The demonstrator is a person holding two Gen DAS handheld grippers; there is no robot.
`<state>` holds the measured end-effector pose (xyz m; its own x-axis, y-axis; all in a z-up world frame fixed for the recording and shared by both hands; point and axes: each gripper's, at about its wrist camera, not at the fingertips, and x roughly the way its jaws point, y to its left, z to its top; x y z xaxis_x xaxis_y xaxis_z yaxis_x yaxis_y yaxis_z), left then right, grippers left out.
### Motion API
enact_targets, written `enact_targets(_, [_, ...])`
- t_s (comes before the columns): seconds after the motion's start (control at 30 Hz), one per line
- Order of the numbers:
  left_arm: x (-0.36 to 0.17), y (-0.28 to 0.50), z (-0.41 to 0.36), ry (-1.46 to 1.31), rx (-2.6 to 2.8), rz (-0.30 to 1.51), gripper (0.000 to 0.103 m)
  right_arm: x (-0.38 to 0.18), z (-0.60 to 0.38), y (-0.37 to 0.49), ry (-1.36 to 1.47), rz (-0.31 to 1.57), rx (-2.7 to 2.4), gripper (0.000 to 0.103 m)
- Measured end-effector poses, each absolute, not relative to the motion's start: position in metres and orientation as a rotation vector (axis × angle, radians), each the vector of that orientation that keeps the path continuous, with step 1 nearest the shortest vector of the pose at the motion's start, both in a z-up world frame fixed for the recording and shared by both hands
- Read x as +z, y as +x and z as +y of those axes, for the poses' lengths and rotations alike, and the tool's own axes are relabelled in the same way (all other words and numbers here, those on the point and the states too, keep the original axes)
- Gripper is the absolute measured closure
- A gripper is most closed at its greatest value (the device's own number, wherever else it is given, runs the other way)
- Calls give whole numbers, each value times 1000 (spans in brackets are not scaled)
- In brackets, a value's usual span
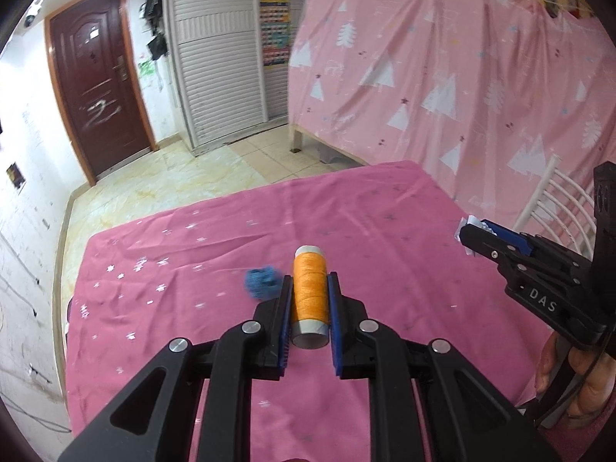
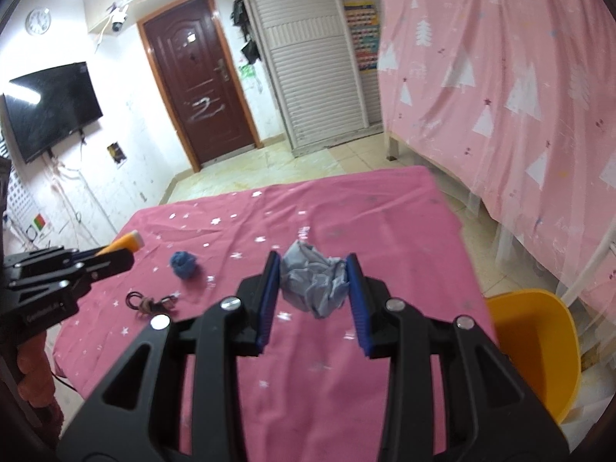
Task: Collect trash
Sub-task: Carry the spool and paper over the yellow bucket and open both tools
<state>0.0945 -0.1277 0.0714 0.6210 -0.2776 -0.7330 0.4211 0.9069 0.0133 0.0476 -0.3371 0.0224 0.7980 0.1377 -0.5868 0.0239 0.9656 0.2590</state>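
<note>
My left gripper (image 1: 310, 281) is shut on a spool of orange thread (image 1: 310, 290), held lengthwise between its blue pads above the pink tablecloth (image 1: 184, 261). My right gripper (image 2: 312, 265) is shut on a crumpled ball of grey-white paper (image 2: 313, 283), also lifted over the cloth. Each gripper shows in the other's view: the right gripper (image 1: 471, 231) with the paper at the right edge, the left gripper (image 2: 123, 248) with the spool at the left edge. A blue yarn ball (image 1: 261, 283) (image 2: 184, 263) lies on the cloth, with dark hair ties (image 2: 150, 302) near it.
A yellow bin (image 2: 535, 346) stands on the floor right of the table. A pink tree-print curtain (image 2: 500, 88) hangs at the right with a white chair (image 1: 554, 200) beside it. Behind the table lie tiled floor (image 2: 269, 169), a brown door (image 2: 200, 88) and a wall television (image 2: 50, 107).
</note>
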Motion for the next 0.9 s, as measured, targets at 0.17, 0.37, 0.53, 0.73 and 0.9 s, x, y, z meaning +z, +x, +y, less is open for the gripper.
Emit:
enact_targets(0.17, [73, 85, -166, 217, -456, 802, 92, 19, -366, 34, 288, 632, 13, 71])
enact_targets(0.37, [68, 73, -217, 257, -528, 805, 93, 12, -405, 14, 320, 617, -58, 71])
enact_targets(0.53, [61, 67, -261, 280, -604, 845, 93, 6, -437, -3, 348, 602, -123, 71])
enact_targets(0.73, [52, 62, -304, 279, -677, 888, 93, 1, -472, -21, 399, 568, -193, 70])
enact_targets(0.9, [45, 57, -345, 276, -738, 912, 93, -8, -497, -32, 436, 562, -256, 70])
